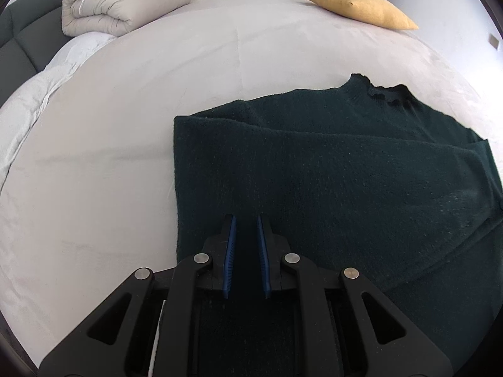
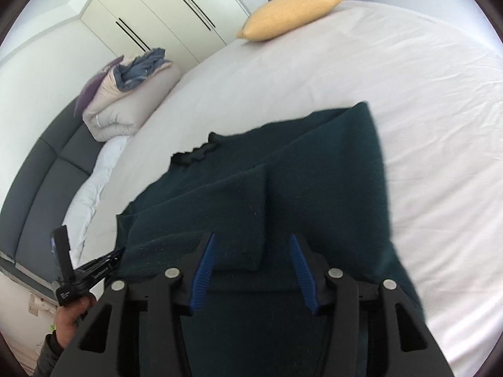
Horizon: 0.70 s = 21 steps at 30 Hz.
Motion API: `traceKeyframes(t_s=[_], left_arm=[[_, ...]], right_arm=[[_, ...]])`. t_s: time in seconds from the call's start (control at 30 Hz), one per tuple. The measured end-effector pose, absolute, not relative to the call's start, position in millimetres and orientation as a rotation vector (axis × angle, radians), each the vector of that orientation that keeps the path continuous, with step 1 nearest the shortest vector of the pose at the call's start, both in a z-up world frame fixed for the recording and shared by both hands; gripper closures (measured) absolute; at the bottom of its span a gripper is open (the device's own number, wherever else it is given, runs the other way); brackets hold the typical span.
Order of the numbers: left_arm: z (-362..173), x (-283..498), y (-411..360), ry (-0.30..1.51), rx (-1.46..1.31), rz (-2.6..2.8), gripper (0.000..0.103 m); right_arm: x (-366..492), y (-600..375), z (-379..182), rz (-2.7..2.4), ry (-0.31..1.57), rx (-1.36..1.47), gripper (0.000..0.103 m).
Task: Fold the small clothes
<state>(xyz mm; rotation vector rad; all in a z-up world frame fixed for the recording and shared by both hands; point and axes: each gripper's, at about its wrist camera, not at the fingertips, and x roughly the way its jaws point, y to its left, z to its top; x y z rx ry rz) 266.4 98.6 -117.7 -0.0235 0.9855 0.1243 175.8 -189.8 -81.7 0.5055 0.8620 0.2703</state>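
A dark green knitted sweater lies on the white bed, collar at the far end, both sides folded in over the body. My left gripper hovers over the sweater's near left part, its blue pads a small gap apart with nothing between them. In the right wrist view the sweater fills the centre. My right gripper is open wide over its near hem, a folded sleeve end lying between the fingers. The left gripper, held by a hand, shows at the sweater's left edge.
The bed sheet spreads all around. A folded beige duvet with clothes on top sits at the far left, a yellow pillow at the far right. A dark padded headboard runs along the left. White wardrobes stand behind.
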Motion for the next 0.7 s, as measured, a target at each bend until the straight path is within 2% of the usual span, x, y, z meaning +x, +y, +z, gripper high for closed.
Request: traceKeyframes(t_s=[0.13,0.23,0.27,0.3,0.33,0.37,0.47,0.7], left_arm=[[-109,242,102,0.98,-0.08,0.082,0.089],[-100,211,110,0.957,-0.152,0.051,0.089],[-97,199,114,0.949,-0.175,0.043,0.082],[-93,185,118,0.94,-0.205,0.027,0.073],[-90,172,123,0.929,-0.233,0.016,0.036],[-87,157,128,0.915,-0.264,0.006,0.005],[-78,115,141,0.888,-0.363,-0.055,0.003],[-93,36,145,0.95,-0.472,-0.117,0.003]], right_arm=[[140,-195,-68,0.276,0.829,0.47,0.044],[113,-195,-63,0.29,0.827,0.434,0.036],[102,-196,-61,0.296,0.83,0.425,0.032],[93,-197,-60,0.301,0.832,0.421,0.03],[82,-200,-59,0.306,0.829,0.421,0.029],[73,-203,-57,0.31,0.824,0.419,0.028],[50,-210,-56,0.298,0.828,0.384,0.023],[11,-225,-67,0.296,0.891,0.355,0.022]])
